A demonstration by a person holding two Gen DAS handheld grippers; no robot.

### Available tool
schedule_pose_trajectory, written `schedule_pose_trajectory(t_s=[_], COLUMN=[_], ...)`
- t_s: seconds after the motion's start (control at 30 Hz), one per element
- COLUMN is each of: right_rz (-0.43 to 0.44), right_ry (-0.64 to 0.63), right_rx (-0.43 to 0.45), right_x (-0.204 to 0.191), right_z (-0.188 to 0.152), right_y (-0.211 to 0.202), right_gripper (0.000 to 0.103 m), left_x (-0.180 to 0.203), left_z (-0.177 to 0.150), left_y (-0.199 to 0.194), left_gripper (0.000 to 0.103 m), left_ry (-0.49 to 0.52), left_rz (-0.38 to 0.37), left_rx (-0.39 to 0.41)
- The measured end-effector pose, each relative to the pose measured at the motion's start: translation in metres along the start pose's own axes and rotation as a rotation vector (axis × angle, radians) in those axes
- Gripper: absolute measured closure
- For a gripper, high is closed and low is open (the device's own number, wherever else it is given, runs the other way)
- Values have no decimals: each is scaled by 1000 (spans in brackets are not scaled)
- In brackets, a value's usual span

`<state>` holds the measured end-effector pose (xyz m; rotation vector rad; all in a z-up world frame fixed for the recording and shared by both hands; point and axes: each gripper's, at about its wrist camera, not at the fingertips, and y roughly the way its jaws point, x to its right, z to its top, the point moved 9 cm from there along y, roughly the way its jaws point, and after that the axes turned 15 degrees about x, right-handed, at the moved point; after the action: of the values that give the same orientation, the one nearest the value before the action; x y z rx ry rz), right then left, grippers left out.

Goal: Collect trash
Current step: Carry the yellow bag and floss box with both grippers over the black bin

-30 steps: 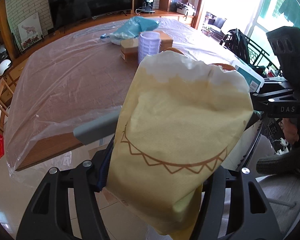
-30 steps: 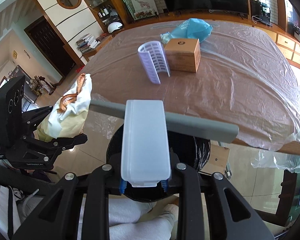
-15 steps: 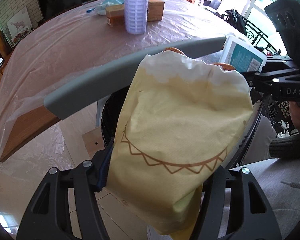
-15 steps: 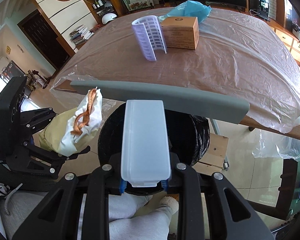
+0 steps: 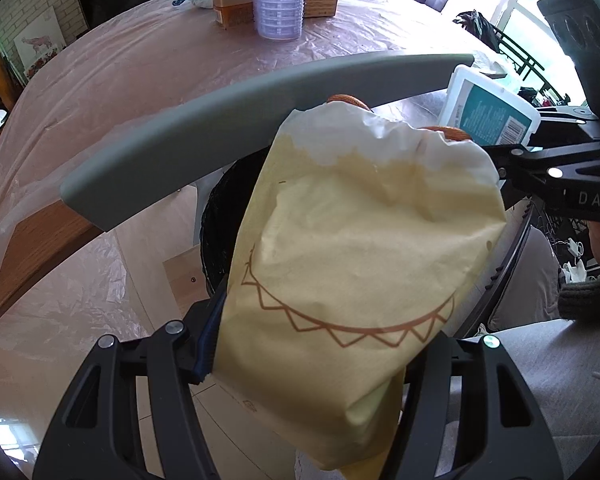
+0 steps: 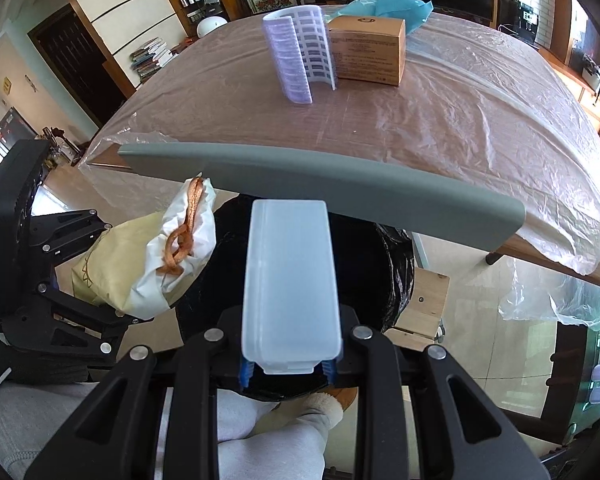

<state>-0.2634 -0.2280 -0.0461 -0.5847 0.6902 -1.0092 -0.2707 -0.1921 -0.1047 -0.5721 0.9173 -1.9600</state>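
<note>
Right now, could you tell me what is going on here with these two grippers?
A person is clearing trash. The left gripper holds a yellow paper bag, and the right gripper is shut on a white plastic box. Both hang over the black-lined bin beside the table. A cardboard box and a purple holder remain on the table.

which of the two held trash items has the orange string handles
The yellow paper bag in the left gripper; the white plastic box in the right gripper has no handles.
</note>
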Motion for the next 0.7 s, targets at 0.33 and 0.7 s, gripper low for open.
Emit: schedule_pose_trajectory(t_s=[0.33,0.7], right_rz=[-15,-30], right_ry=[-15,-13], right_rx=[-16,-26], right_x=[-3,0], right_z=[-6,-6], right_y=[12,21], right_gripper=[77,77], left_x=[3,1], left_z=[-5,-8], left_y=[12,22], left_gripper=[40,41], left_ry=[26,44], left_rz=[2,-1], left_rx=[-14,-24])
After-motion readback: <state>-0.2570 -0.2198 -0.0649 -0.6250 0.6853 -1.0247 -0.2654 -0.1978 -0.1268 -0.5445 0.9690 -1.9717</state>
